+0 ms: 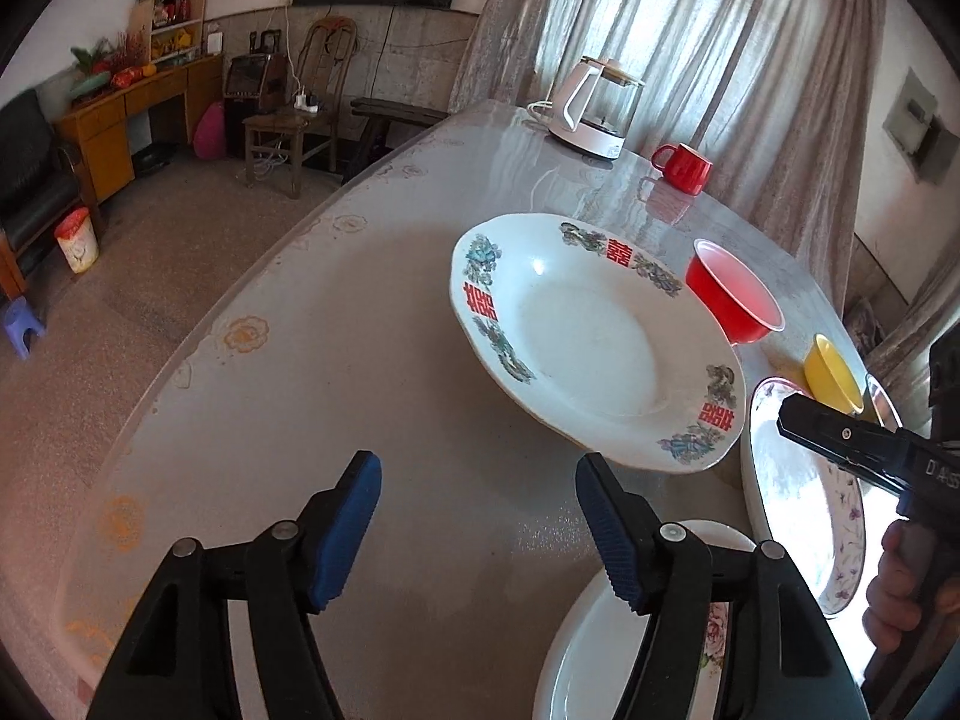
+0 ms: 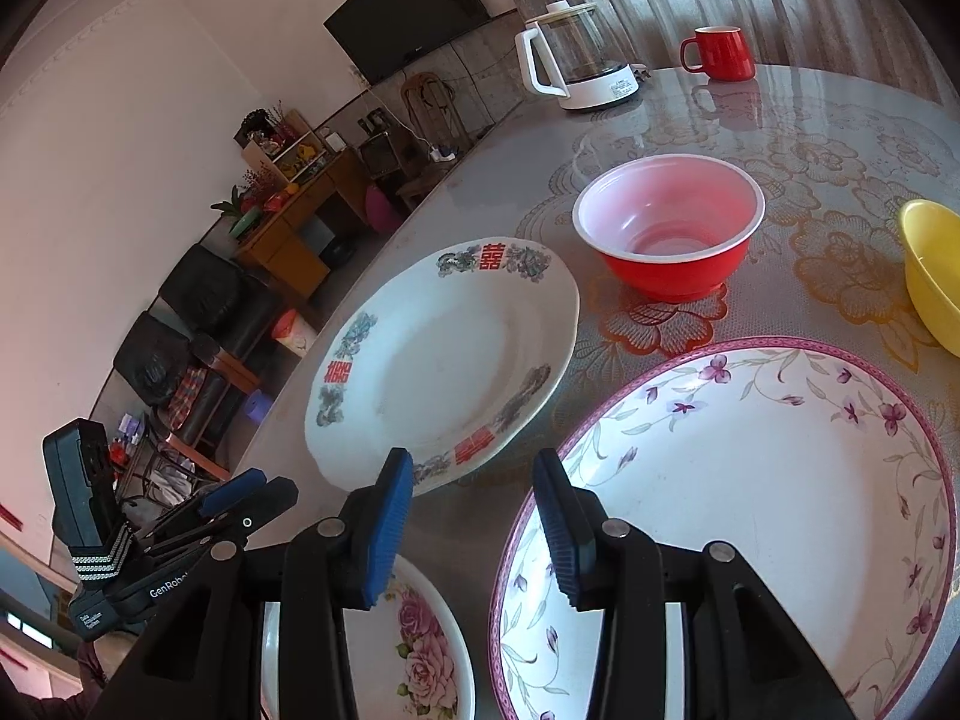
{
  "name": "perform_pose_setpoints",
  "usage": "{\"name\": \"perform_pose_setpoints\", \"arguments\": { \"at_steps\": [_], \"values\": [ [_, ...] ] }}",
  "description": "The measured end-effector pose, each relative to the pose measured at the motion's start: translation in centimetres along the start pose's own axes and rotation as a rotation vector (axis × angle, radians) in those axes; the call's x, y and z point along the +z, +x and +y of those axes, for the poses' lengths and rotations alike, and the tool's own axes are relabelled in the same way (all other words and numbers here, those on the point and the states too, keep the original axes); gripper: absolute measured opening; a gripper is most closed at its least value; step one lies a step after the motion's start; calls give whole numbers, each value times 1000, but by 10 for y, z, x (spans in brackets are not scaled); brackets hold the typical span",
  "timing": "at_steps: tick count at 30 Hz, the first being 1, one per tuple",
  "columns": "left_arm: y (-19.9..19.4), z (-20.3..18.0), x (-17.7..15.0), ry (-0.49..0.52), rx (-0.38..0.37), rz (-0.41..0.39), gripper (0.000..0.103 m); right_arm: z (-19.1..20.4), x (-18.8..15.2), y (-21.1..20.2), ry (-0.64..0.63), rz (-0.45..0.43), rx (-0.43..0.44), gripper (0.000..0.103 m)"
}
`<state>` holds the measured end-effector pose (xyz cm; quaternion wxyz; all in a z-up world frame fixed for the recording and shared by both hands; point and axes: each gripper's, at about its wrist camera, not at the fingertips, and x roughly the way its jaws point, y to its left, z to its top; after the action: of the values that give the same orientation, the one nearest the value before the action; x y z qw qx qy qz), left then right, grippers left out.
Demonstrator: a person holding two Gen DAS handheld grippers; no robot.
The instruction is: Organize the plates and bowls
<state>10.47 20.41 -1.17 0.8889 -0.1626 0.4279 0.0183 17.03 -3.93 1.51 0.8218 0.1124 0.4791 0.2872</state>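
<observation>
Plates and bowls spread along the table, both tongs empty

Plates first: I see the double-happiness plate (image 2: pixel 447 360) lying flat near the table's (image 2: pixel 840 138) left edge, its oval long axis running from my near left toward the far right. Just beside it, nearer the front edge, sits the large purple-flowered plate (image 2: pixel 750 480), round and upright-facing. A rose-printed plate (image 2: pixel 420 642) lies at the front edge, partly hidden under my fingers. Beyond them the red bowl (image 2: pixel 669 228) stands mouth up, and the yellow bowl (image 2: pixel 933 270) stands apart to its right.

My right gripper (image 2: pixel 474 528) is spread, holding nothing, hovering between the rose plate and the flowered plate. My left gripper (image 1: pixel 480 534) is also spread and empty over bare tabletop.

Only the left wrist view shows the floor, the chair (image 1: pixel 312 96) and the red bin (image 1: pixel 77 239). Both show the kettle (image 2: pixel 570 57) and red mug (image 2: pixel 720 51) at the far edge.
</observation>
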Motion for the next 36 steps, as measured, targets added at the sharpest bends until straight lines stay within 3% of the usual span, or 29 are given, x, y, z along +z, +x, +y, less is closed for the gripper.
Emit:
{"name": "perform_pose_setpoints", "arguments": {
  "at_steps": [2, 6, 10, 19, 23, 28, 30, 31, 32, 34, 36],
  "values": [
    [7, 8, 7, -29, -5, 32, 69, -4, 7, 6, 20, 3, -9, 50],
    [16, 24, 24, -78, 21, 41, 69, -12, 22, 12, 54, -5, -10, 50],
    [20, 39, 41, -141, -22, 47, 69, -13, 37, 19, 51, -24, -40, 51],
    [33, 39, 66, -124, -146, -29, 67, -18, 50, 52, 36, 20, -87, 50],
    [47, 33, 73, -81, -156, -48, 67, -20, 52, 61, 29, 32, -95, 50],
    [65, 24, 78, -72, -150, -5, 69, -15, 54, 71, -7, 52, -101, 50],
    [71, 19, 79, -68, -140, 13, 60, -12, 54, 76, -32, 69, -118, 50],
    [74, 17, 79, -66, -125, 25, 41, -12, 54, 79, -43, 79, -130, 48],
    [76, 16, 79, -65, -103, 38, 32, -11, 53, 82, -52, 87, -143, 47],
    [81, 12, 79, -73, -110, 65, 26, -10, 53, 84, -76, 92, -179, 41],
    [82, 9, 79, -64, -84, 67, 27, -10, 53, 85, -80, 105, -180, 41]
  ]
}}
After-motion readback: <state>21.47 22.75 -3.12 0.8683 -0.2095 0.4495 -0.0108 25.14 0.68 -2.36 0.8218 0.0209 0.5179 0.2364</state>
